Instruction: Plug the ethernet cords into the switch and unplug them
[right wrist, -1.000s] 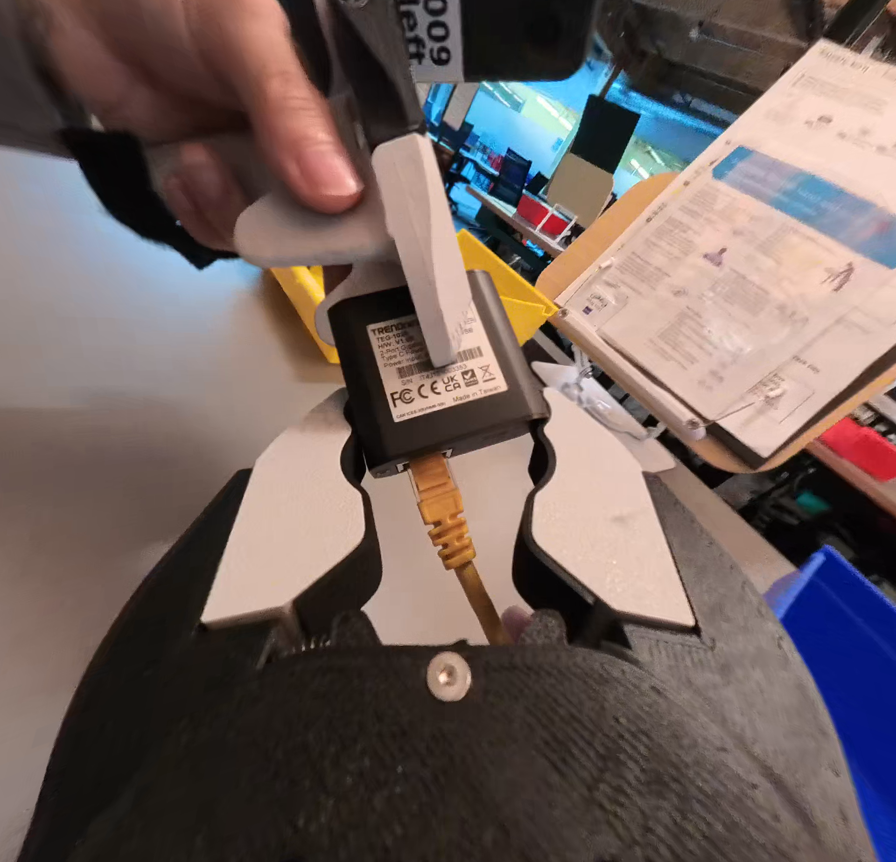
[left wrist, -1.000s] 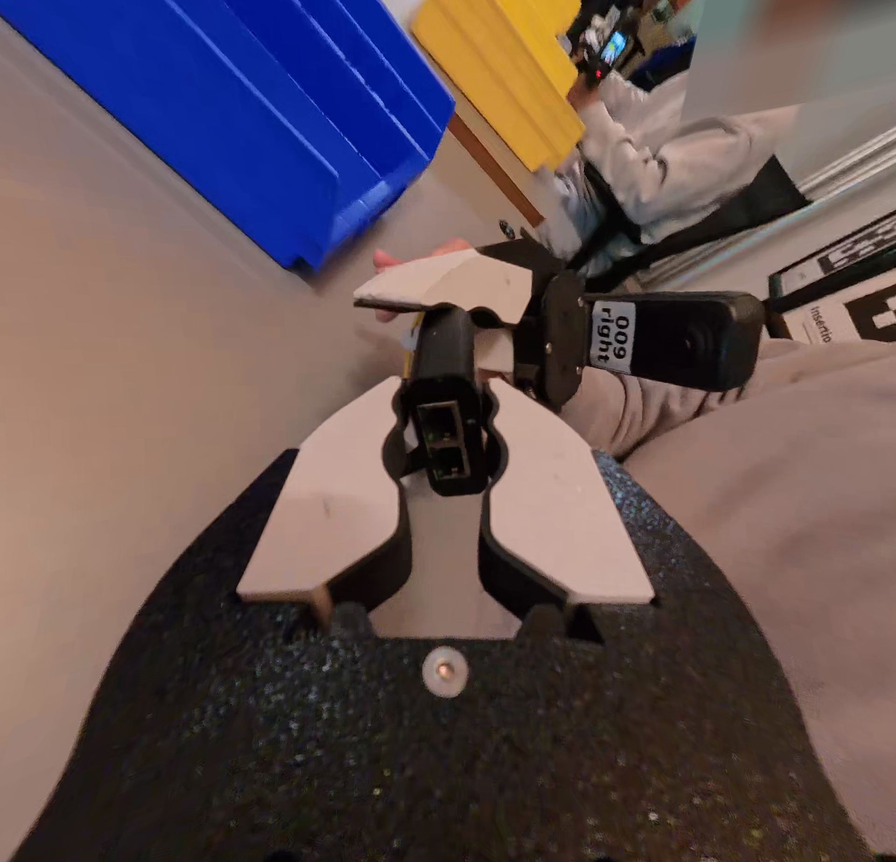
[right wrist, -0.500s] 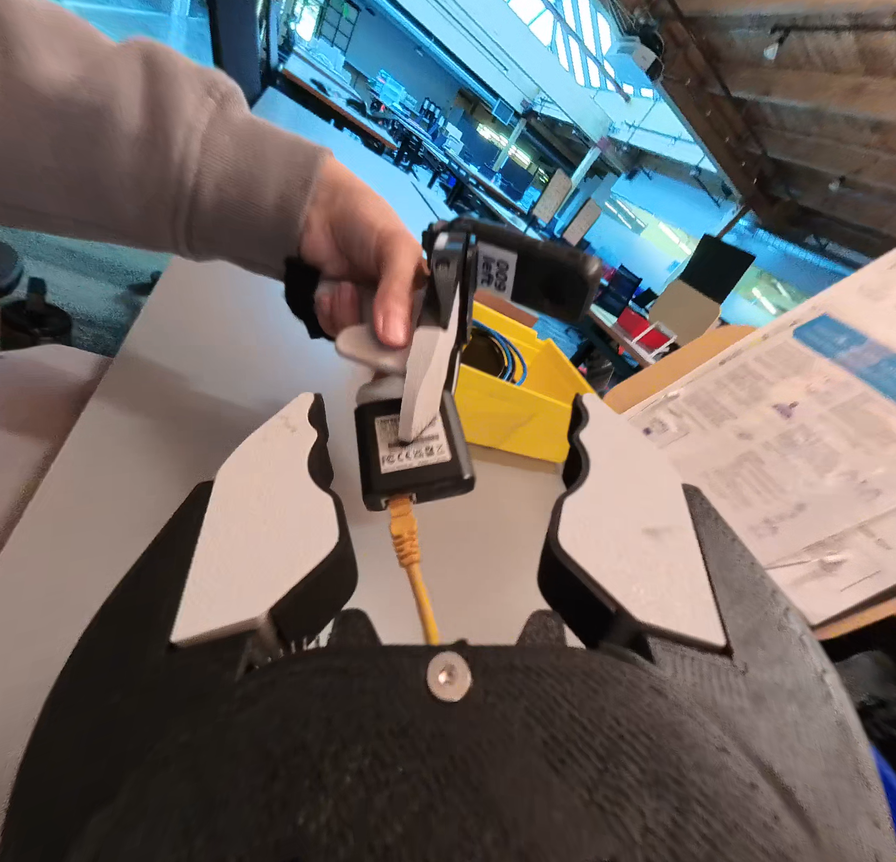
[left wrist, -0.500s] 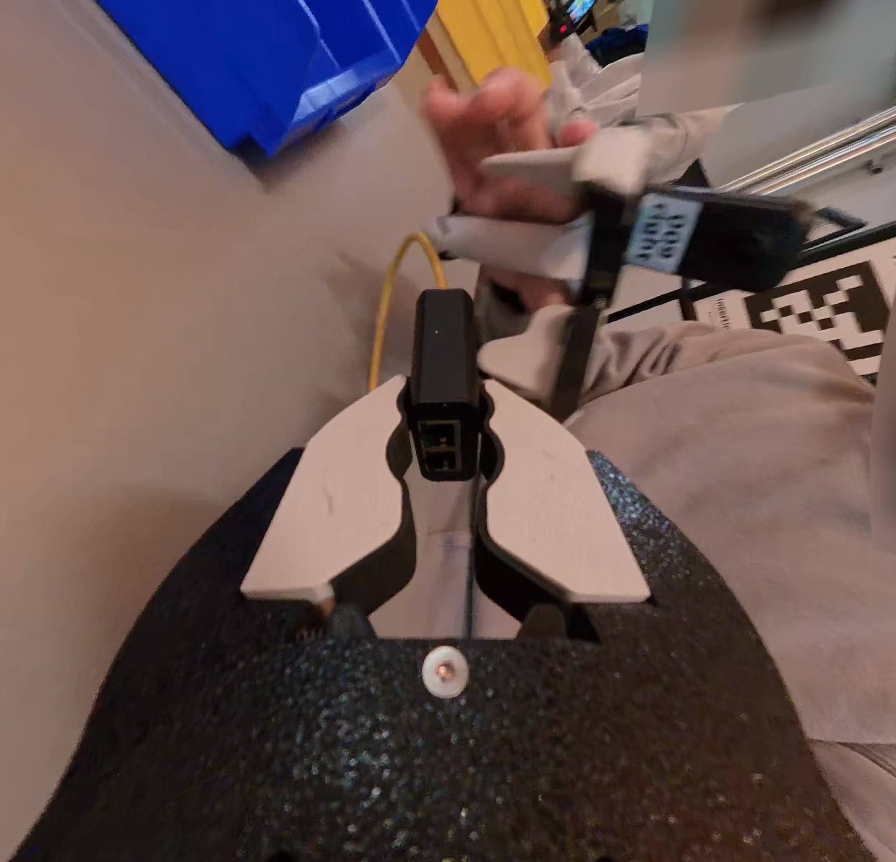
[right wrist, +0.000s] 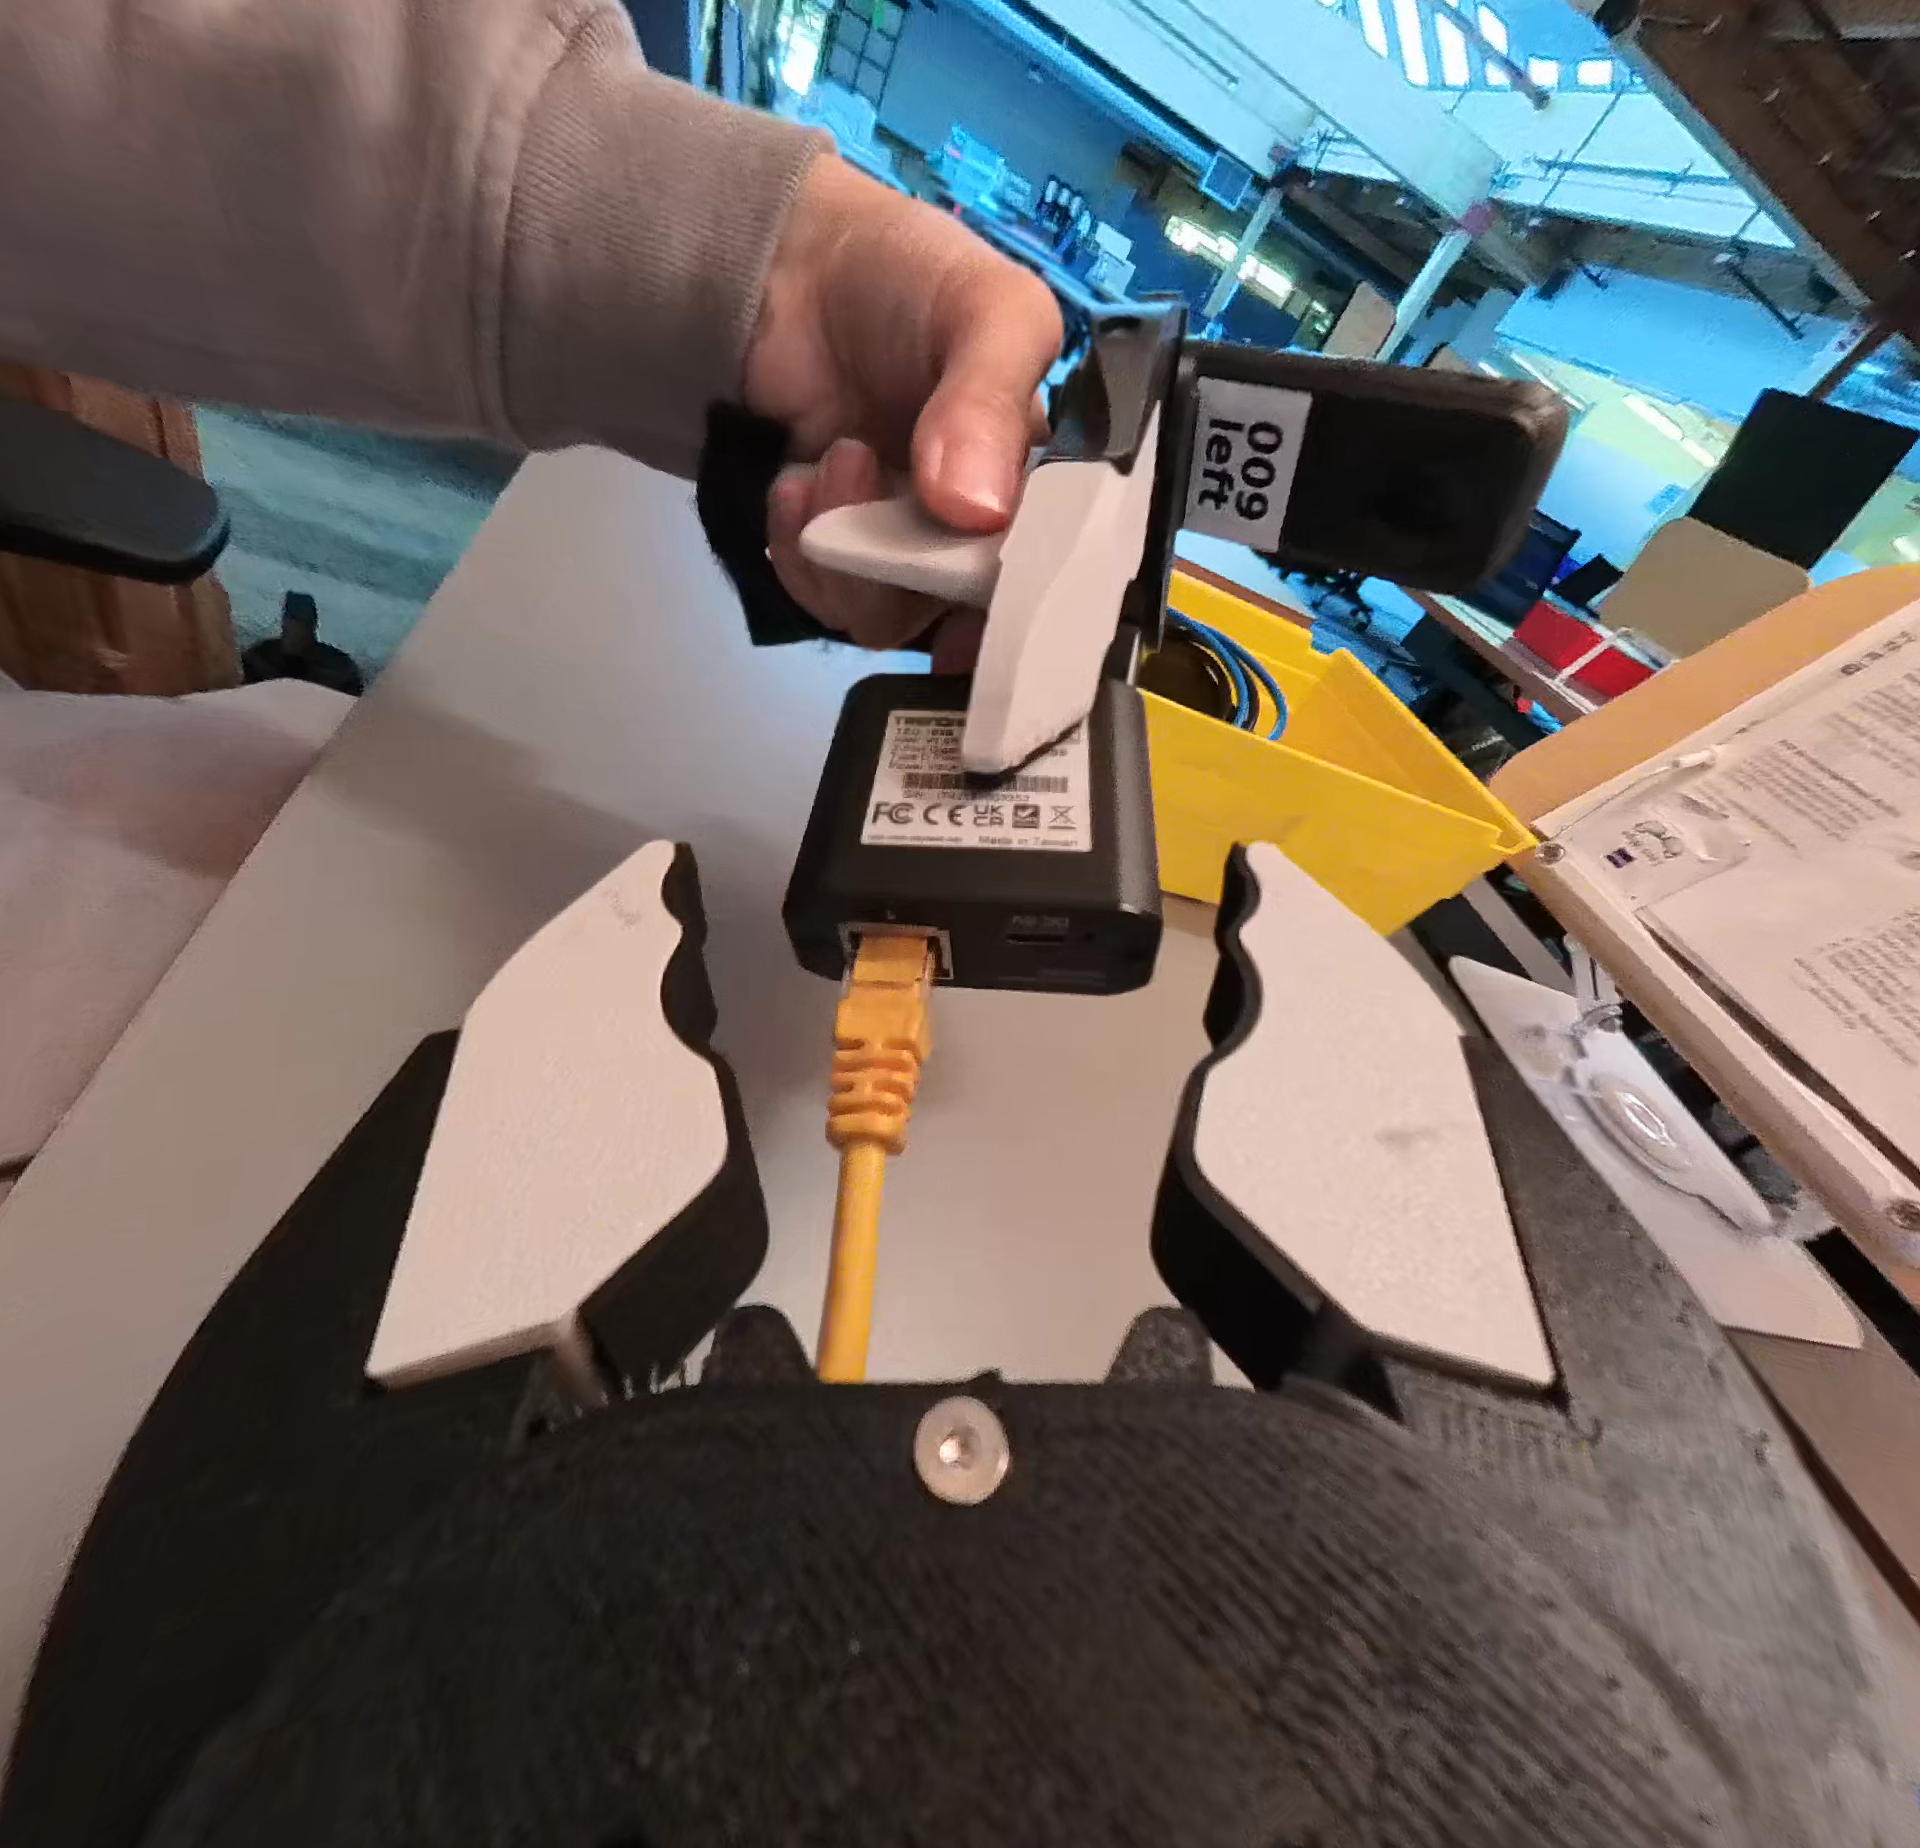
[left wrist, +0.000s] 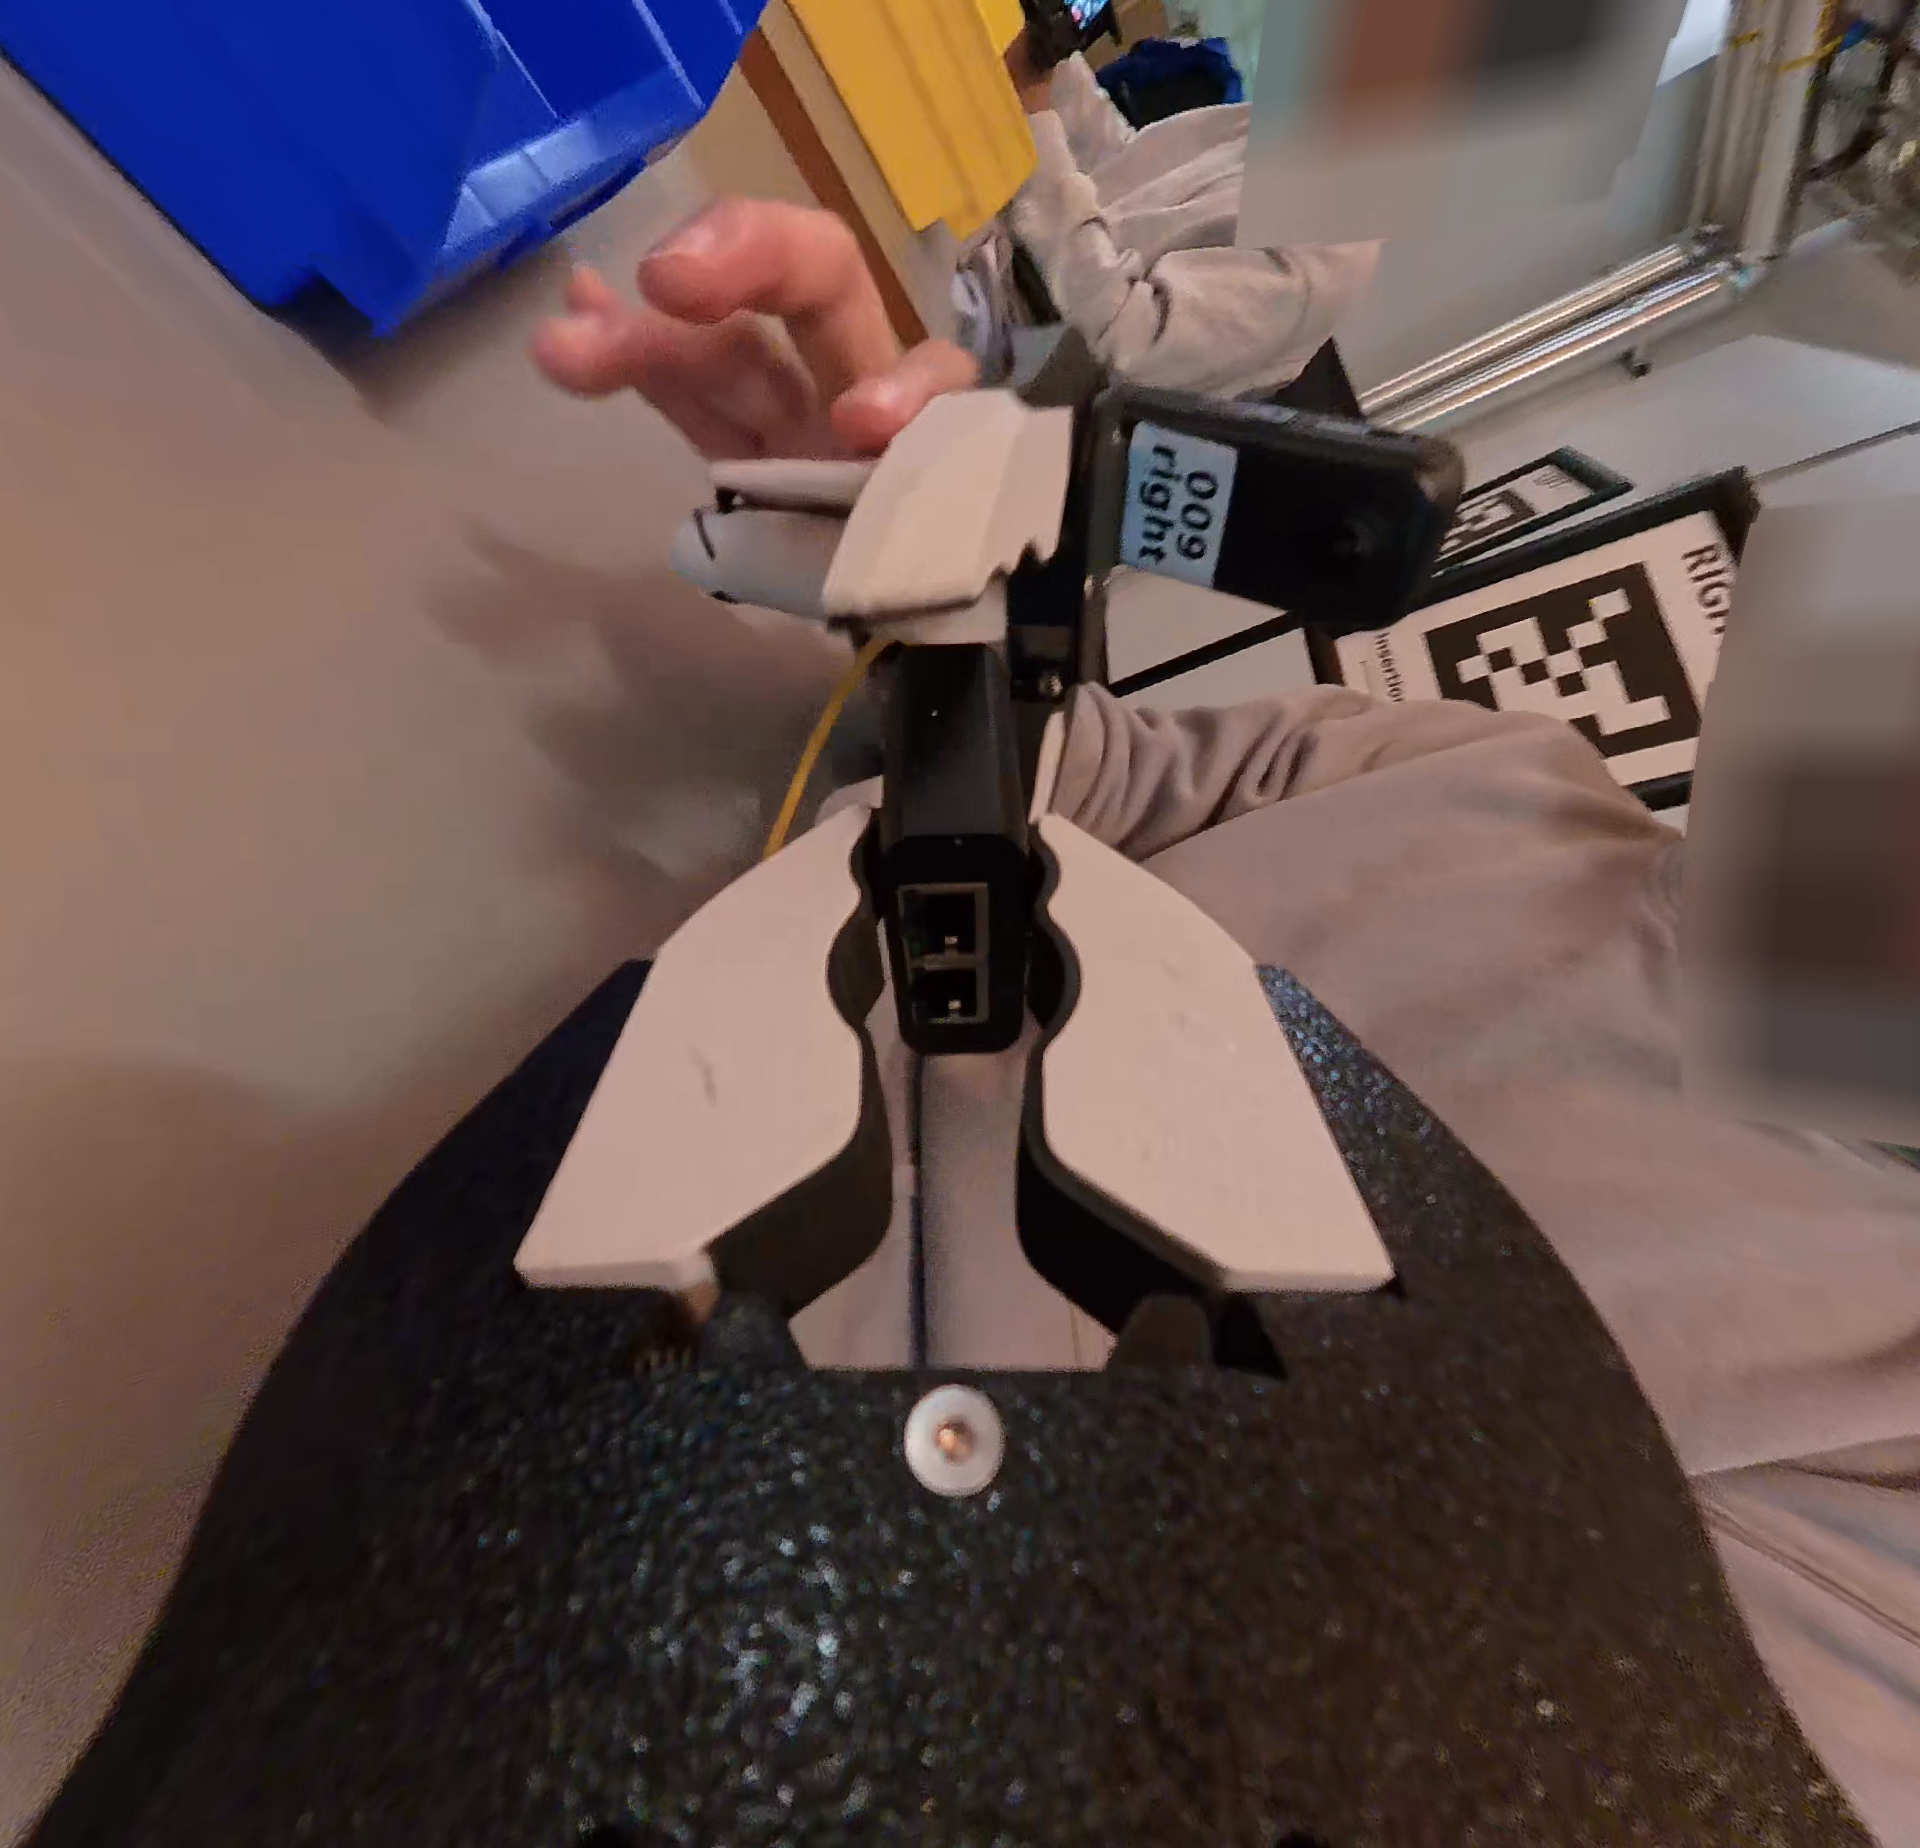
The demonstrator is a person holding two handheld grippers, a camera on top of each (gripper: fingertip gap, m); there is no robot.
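My left gripper (left wrist: 951,848) is shut on a small black switch (left wrist: 951,925) and holds it above the table; two empty ports face this camera. In the right wrist view the switch (right wrist: 977,863) shows its labelled side, with a left gripper finger (right wrist: 1060,635) pressed on it. A yellow ethernet cord (right wrist: 873,1060) is plugged into the switch's near port and runs back between my right gripper's fingers. My right gripper (right wrist: 956,873) is open, its tips on either side of the switch's near end without touching. It also shows in the left wrist view (left wrist: 935,541), beyond the switch.
A blue bin (left wrist: 364,84) and a yellow bin (left wrist: 914,63) stand at the back of the grey table (left wrist: 208,759). In the right wrist view a yellow bin (right wrist: 1330,790) holding cables sits behind the switch, and a board with papers (right wrist: 1766,863) is at the right. The grippers are tip to tip, or close to it.
My right gripper opened wide and let go at the switch's cord end, drew back, then came a little closer again. The cord stayed plugged in. My left gripper kept hold of the switch.
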